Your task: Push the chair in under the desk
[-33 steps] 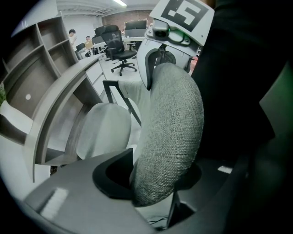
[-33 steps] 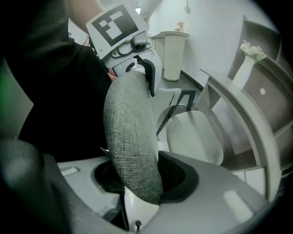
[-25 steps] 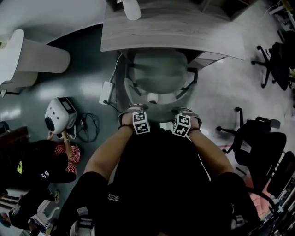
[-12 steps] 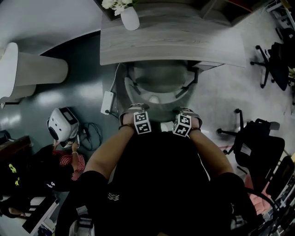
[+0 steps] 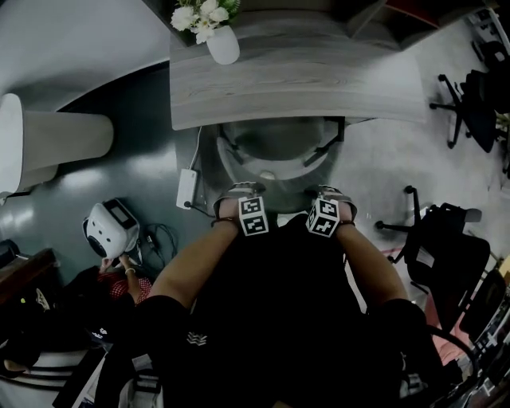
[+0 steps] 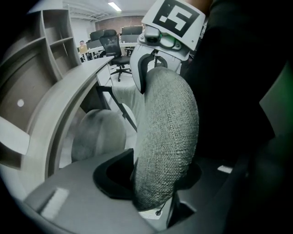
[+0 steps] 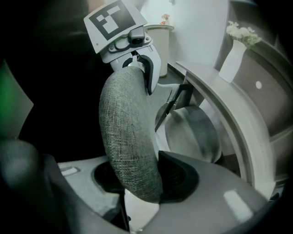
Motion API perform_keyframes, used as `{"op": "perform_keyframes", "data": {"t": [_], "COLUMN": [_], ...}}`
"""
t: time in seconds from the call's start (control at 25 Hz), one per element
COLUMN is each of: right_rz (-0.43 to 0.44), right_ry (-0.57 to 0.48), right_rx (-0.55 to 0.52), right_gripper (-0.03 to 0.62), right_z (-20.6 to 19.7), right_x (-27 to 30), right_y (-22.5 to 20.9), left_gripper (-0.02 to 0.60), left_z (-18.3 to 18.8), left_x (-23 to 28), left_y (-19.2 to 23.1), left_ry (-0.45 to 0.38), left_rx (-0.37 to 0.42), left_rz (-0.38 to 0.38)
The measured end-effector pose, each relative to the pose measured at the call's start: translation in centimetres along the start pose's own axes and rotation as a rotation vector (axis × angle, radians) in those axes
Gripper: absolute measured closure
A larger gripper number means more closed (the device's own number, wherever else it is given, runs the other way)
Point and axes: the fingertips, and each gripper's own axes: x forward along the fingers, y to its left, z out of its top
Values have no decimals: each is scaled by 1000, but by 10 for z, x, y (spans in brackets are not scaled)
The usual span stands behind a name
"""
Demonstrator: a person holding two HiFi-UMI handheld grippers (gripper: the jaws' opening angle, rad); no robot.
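Grey woven fabric covers the backrest (image 6: 167, 132) of the chair (image 5: 275, 147), and both pairs of tongs are clamped on its padded top edge. The left tongs (image 6: 158, 180) have a dark pad on each face of the cushion, so the jaws stand at about the cushion's thickness. The right tongs (image 7: 144, 178) grip the same edge in the same way, further along it, with the fabric filling the gap between the pads. From the head view the two marker cubes sit side by side just in front of the person's body, one towards each end of the backrest.

The chair faces the pale wood-grain counter (image 5: 295, 80). The front of its seat lies beneath the counter's edge, while the rear of the seat and the backrest are out in the open. A white vase (image 5: 224, 45) of white flowers (image 5: 195, 14) stands on the counter towards its far left corner. A white power strip (image 5: 187, 189) lies on the floor just left of the chair. Further left sits a rounded white device (image 5: 107, 227), with another person's hand (image 5: 127, 267) near it. Black office chairs (image 5: 446, 247) stand well apart on the right
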Motion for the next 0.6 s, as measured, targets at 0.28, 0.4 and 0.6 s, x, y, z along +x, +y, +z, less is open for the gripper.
{"op": "perform_keyframes", "data": {"t": [0.28, 0.4, 0.6], "right_rz": [-25, -24, 3], "right_ry": [8, 7, -24], "right_rx": [7, -1, -46], "right_gripper": [422, 419, 418], "right_z": [-14, -21, -24], "right_x": [-4, -6, -8], "right_y": [-23, -29, -32], "left_gripper": [387, 387, 387], "left_z": [19, 28, 32], "left_x": [8, 10, 12], "left_y": [11, 14, 15], "left_ry": [-46, -51, -35], "left_rx": [14, 0, -12], "left_rz": [-33, -38, -39]}}
